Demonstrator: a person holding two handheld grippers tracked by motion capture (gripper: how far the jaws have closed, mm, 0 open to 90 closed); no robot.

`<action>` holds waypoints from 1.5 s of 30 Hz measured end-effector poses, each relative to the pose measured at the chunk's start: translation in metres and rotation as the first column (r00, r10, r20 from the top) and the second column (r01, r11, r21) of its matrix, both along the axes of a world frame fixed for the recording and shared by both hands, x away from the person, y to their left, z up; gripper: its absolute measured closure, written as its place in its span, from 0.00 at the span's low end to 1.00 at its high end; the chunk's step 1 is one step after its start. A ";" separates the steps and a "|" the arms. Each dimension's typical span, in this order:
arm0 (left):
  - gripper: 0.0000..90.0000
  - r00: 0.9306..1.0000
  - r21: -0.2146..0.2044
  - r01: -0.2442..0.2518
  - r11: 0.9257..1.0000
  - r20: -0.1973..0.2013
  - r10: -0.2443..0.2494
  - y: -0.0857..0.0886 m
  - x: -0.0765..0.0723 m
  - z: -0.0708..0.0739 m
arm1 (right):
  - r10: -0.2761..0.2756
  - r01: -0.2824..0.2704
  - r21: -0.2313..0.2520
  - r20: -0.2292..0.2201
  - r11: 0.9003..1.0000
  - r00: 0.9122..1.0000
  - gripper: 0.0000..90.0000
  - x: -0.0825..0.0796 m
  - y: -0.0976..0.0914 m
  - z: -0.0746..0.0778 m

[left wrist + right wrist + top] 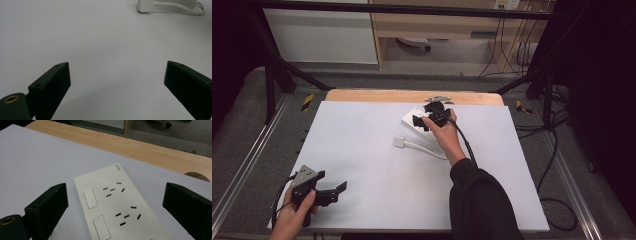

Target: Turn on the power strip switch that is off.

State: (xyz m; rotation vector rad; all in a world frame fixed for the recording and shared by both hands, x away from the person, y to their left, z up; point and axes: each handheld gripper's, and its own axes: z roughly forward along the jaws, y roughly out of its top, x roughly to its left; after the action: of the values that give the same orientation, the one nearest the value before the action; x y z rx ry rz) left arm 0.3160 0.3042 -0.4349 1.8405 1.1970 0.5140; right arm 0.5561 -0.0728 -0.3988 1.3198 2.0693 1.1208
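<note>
A white power strip [117, 205] with two switches and slotted sockets lies flat near the far middle of the white table top [362, 150]. My right gripper [115, 187] hovers just over it, open, with a jaw out to each side of the strip and no pad touching it; from above, the right gripper [426, 114] covers part of the strip [410, 118]. The strip's white plug [399, 142] and its cable [427, 149] lie loose nearer to me. My left gripper [332, 181] is held low at the near left, open and empty above bare table [117, 64]. The plug [145, 5] lies far ahead of it.
A wooden board [412, 96] runs along the table's far edge. Black frame bars [277, 75] stand at the far corners. Dark cables [557, 150] trail over the floor on the right. A dark sleeve [482, 200] crosses the near right of the table.
</note>
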 end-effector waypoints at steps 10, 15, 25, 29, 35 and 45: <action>0.08 1.000 0.002 0.000 1.000 -0.001 0.000 0.000 0.000 0.000 | 0.037 -0.034 0.093 -0.030 0.995 0.999 0.05 0.001 -0.016 0.008; 0.08 1.000 0.001 0.000 1.000 0.000 0.000 0.000 0.000 0.000 | 0.054 -0.053 0.095 -0.014 0.994 0.998 0.05 -0.002 -0.024 0.013; 0.08 1.000 0.004 -0.002 1.000 0.001 0.002 0.000 0.000 0.000 | 0.055 -0.057 0.129 0.020 0.990 0.998 0.05 -0.013 -0.048 0.025; 0.08 1.000 0.006 -0.002 1.000 0.001 0.002 0.000 0.000 0.000 | 0.051 -0.056 0.126 0.043 0.990 0.998 0.05 -0.019 -0.063 0.031; 0.08 1.000 0.011 -0.004 1.000 0.000 0.004 0.000 0.000 -0.001 | 0.035 -0.045 0.154 0.065 0.987 0.997 0.06 -0.029 -0.086 0.040; 0.08 1.000 0.010 -0.012 1.000 0.002 0.012 0.001 0.000 -0.001 | 0.064 -0.077 0.157 0.084 0.985 0.994 0.06 -0.050 -0.108 0.049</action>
State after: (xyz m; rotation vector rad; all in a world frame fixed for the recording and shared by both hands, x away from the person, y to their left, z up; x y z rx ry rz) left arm 0.3159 0.3056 -0.4356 1.8419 1.2065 0.5290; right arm 0.5066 -0.1805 -0.3502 1.2614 2.0183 1.3724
